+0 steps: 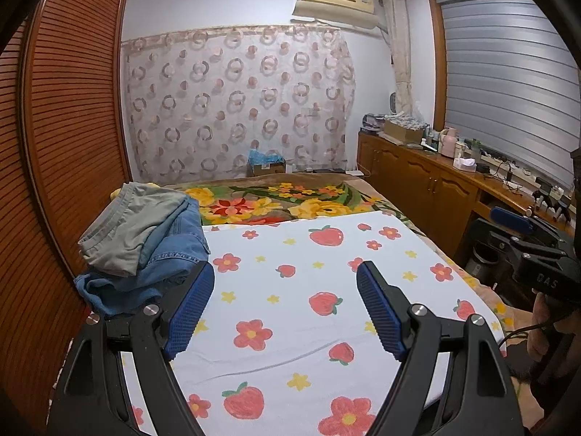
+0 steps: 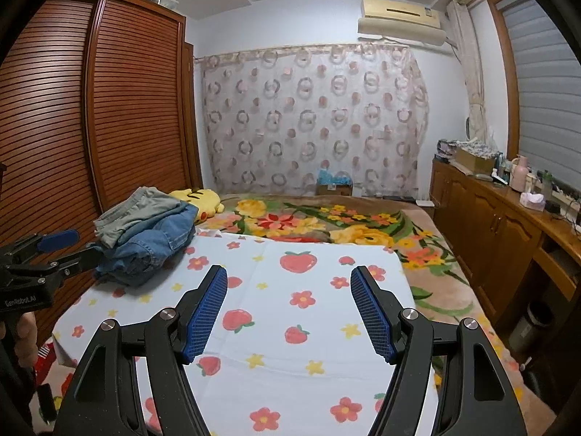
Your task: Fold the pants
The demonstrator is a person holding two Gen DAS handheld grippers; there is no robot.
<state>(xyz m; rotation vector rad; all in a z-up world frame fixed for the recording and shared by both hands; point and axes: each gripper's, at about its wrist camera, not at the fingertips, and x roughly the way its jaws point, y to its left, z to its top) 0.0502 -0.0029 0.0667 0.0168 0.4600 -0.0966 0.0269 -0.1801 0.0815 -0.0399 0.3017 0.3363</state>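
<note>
A pile of pants lies at the left side of the bed: grey-green pants (image 1: 134, 225) on top of blue denim jeans (image 1: 163, 265). The pile shows in the right wrist view too, with the grey-green pants (image 2: 138, 214) over the jeans (image 2: 152, 247). My left gripper (image 1: 285, 276) is open and empty, above the strawberry-print sheet (image 1: 290, 290), just right of the pile. My right gripper (image 2: 288, 279) is open and empty over the same sheet (image 2: 290, 312). The right gripper also shows in the left wrist view (image 1: 523, 232), and the left gripper in the right wrist view (image 2: 54, 250).
A slatted wooden wardrobe (image 1: 65, 127) stands close on the left. A floral blanket (image 2: 326, 225) covers the far bed. A yellow plush (image 2: 199, 200) lies behind the pile. A wooden cabinet (image 2: 501, 225) with clutter runs along the right. A patterned curtain (image 1: 236, 109) hangs at the back.
</note>
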